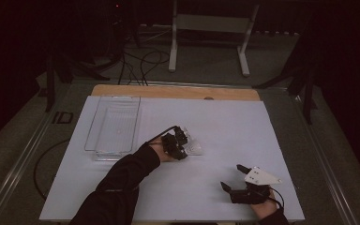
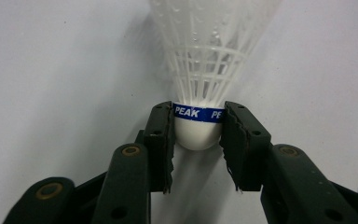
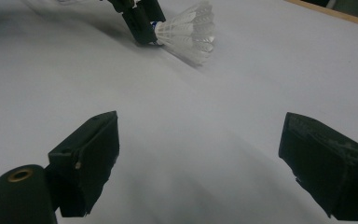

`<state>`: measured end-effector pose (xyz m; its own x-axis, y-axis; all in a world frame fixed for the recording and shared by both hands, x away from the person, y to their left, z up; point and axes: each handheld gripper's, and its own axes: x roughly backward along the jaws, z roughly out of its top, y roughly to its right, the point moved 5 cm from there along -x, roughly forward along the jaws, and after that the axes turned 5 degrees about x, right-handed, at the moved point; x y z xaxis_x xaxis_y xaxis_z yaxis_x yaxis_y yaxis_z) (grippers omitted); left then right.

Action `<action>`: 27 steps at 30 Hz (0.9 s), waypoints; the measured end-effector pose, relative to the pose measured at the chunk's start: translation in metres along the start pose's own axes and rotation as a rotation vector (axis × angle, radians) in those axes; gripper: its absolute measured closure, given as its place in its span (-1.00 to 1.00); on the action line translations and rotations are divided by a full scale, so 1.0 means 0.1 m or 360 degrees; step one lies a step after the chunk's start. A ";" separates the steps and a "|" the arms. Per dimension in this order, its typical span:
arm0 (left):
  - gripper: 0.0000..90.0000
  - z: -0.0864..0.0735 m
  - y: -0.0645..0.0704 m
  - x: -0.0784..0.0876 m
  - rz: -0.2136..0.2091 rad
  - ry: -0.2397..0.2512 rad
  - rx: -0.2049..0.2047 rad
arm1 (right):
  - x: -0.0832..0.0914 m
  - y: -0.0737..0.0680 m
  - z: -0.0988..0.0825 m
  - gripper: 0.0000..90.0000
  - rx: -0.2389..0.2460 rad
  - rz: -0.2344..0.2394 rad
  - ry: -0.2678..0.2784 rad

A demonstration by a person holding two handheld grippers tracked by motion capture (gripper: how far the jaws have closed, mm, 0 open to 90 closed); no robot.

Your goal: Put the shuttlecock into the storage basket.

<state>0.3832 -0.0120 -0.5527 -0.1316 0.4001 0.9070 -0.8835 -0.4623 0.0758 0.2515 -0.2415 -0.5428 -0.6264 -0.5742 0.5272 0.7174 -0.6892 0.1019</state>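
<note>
Shuttlecock (image 2: 198, 126) sits pinched at its rounded white cork base by the left gripper (image 2: 197, 135) — both black pads press against the sides of the cork, just under the blue band lettered PEAK. Its white plastic skirt fans away from the jaws, and the shuttlecock lies low over the white sheet of the bench (image 1: 225, 126), roughly at the middle of it. From the high view, the left gripper (image 1: 183, 143) reaches in from a dark sleeve (image 1: 117, 187), with the shuttlecock (image 1: 195, 148) pointing to its right. A clear plastic tray (image 1: 115, 126) rests on the bench to the left of that gripper, near but apart from it.

Right gripper (image 1: 232, 176) rests near the bench's front right corner, well apart from the shuttlecock — its jaws are spread wide with nothing between them. In the right gripper view, the shuttlecock (image 3: 189, 30) shows farther off, clamped by the other gripper.
</note>
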 end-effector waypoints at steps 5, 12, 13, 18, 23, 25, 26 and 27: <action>0.46 0.02 0.03 0.02 -0.0029 0.0003 -0.0007 | 0.00 0.00 0.00 -0.73 -0.0002 0.0000 0.0001; 0.46 0.03 0.04 0.10 -0.0043 -0.0008 0.0011 | 0.00 0.00 0.00 -0.73 -0.0003 0.0000 0.0000; 0.46 0.03 0.04 0.10 -0.0043 -0.0008 0.0011 | 0.00 0.00 0.00 -0.73 -0.0003 0.0000 0.0000; 0.46 0.03 0.05 0.16 -0.0065 -0.0022 0.0019 | 0.00 0.00 0.00 -0.73 0.0001 -0.0001 -0.0004; 0.46 0.02 0.08 0.22 -0.0079 -0.0044 0.0010 | 0.00 0.00 0.00 -0.73 -0.0002 0.0000 -0.0001; 0.46 0.01 0.09 0.25 -0.0082 -0.0046 0.0007 | 0.00 0.00 0.00 -0.73 -0.0005 0.0001 -0.0001; 0.46 0.01 0.10 0.27 -0.0080 -0.0060 -0.0005 | 0.00 0.00 0.00 -0.73 0.0001 -0.0001 -0.0004; 0.46 0.01 0.10 0.27 -0.0080 -0.0060 -0.0005 | 0.00 0.00 0.00 -0.73 0.0001 -0.0001 -0.0004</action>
<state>0.3716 -0.0065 -0.5273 -0.0700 0.3925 0.9171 -0.8900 -0.4399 0.1204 0.2517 -0.2409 -0.5429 -0.6261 -0.5728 0.5291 0.7172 -0.6893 0.1025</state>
